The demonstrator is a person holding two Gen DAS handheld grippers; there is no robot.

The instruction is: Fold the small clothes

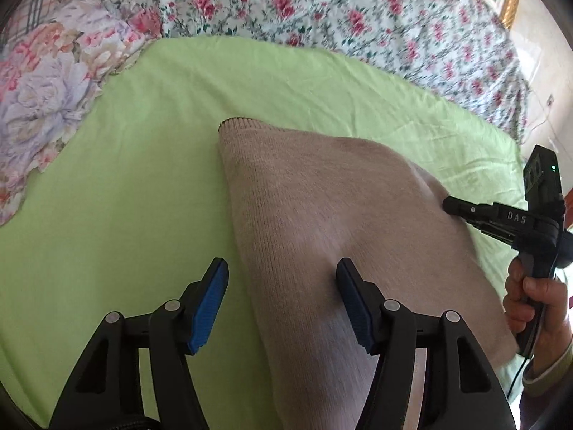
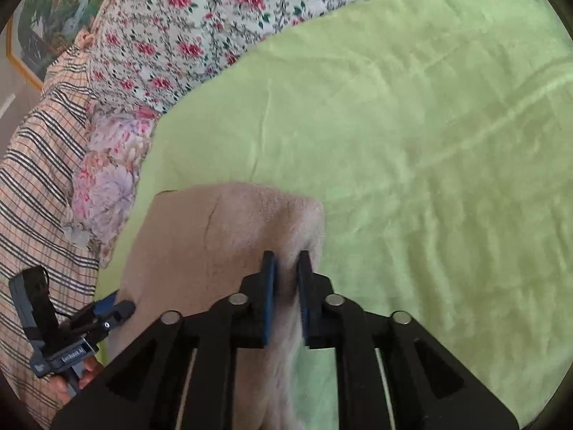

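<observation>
My right tool (image 2: 286, 261) pinched a raised edge of the knit (image 2: 229, 236), which lay on the green sheet (image 2: 429, 125) of the bed. My left tool (image 1: 283, 279) stood spread, one pad over the knit's left edge, the other over the sheet, gripping nothing. The knit looked soft, light and limp; I judged it best taken at edges or corners, since it would sag between grips.

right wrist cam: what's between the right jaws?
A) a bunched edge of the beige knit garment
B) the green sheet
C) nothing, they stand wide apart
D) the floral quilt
A: in the right wrist view the right gripper has its jaws drawn close on a pinched fold of the beige knit garment, which lies on the green sheet.
</observation>
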